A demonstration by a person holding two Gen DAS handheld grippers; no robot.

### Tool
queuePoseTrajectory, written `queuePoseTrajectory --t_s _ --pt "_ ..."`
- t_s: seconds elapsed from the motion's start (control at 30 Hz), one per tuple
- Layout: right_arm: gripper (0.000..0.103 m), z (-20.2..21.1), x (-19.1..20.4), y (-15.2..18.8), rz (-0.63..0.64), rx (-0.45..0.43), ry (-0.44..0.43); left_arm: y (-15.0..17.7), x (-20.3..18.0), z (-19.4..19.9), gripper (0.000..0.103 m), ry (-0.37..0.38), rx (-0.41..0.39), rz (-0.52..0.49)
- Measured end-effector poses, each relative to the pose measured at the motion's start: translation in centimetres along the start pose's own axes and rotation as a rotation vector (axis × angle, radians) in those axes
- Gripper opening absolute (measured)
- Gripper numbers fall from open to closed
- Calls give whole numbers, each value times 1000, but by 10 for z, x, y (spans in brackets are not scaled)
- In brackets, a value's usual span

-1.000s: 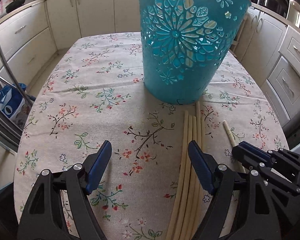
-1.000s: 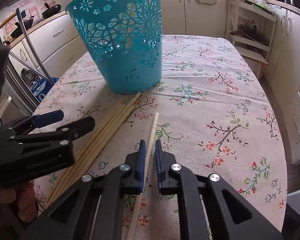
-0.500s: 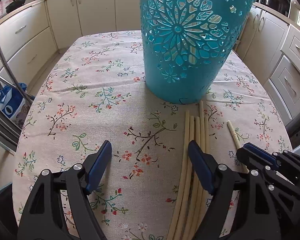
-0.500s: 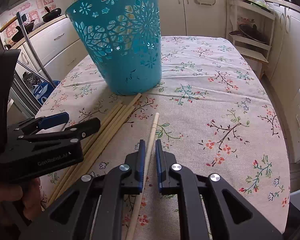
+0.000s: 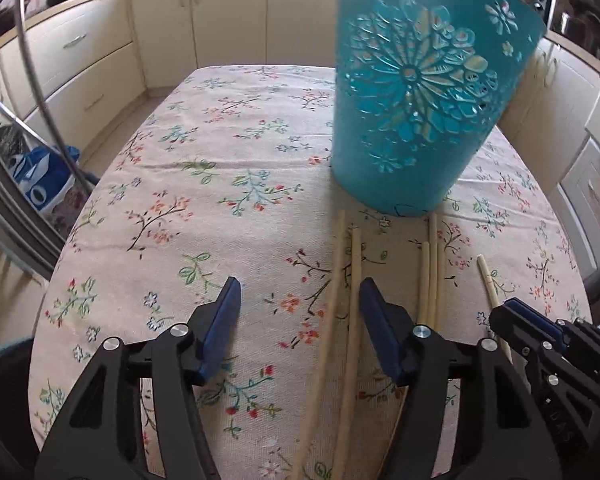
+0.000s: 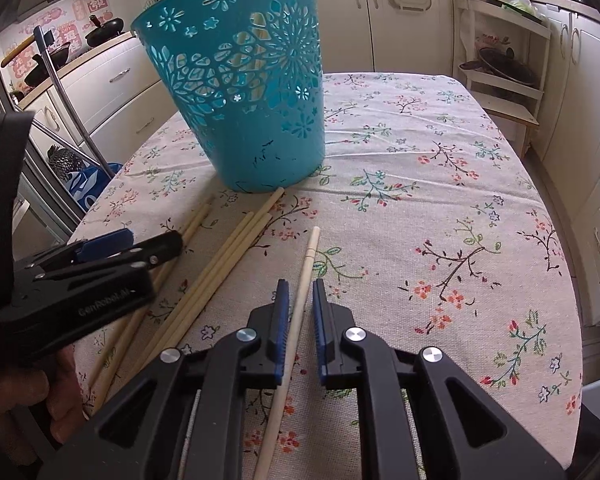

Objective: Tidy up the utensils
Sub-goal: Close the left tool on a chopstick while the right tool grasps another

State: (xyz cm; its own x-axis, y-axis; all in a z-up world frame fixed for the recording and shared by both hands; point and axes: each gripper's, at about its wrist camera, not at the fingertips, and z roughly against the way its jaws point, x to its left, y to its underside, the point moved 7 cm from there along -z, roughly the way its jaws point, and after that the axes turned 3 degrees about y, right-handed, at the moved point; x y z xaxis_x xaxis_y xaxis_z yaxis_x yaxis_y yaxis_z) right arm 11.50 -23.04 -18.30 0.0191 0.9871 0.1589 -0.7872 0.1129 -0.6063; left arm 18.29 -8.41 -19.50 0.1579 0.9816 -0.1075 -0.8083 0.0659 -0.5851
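Observation:
A teal cut-out basket stands upright on the floral tablecloth. Several pale wooden chopsticks lie in front of it. Two chopsticks lie between the closing jaws of my left gripper, close to its right finger, and neither pad presses on them. Three more chopsticks lie just right of that finger. A single chopstick lies on the cloth between the opening jaws of my right gripper, with a small gap on each side.
Cream kitchen cabinets ring the table. A blue bag and a metal rail are off the table's left edge. A white shelf rack with pans stands at the far right. A hand holds the left gripper.
The left gripper shifted right and rolled slightly; two chopsticks now lie between its jaws, apart from the others, and the jaws have narrowed. The right gripper's jaws stand slightly wider around the single chopstick.

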Motion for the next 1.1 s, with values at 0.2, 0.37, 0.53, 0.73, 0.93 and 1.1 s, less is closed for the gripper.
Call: queuePoseTrajectory --t_s 0.2,0.37,0.53,0.73,0.93,1.1 --pt "20 0 2 0 2 -2 -14 -1 7 4 58 50 4 54" --pt "21 0 3 0 3 -3 -13 -10 19 6 58 31 -12 67" --pt "21 1 3 0 10 -3 -10 -16 20 -4 58 5 17 23" --pt "21 0 5 -1 29 2 3 -24 15 -19 44 -53 31 -81" --pt "19 -3 14 -2 98 27 -4 -26 20 -17 4 37 35 -14" --pt "21 -5 16 -3 117 63 -11 -21 29 -14 4 114 68 80"
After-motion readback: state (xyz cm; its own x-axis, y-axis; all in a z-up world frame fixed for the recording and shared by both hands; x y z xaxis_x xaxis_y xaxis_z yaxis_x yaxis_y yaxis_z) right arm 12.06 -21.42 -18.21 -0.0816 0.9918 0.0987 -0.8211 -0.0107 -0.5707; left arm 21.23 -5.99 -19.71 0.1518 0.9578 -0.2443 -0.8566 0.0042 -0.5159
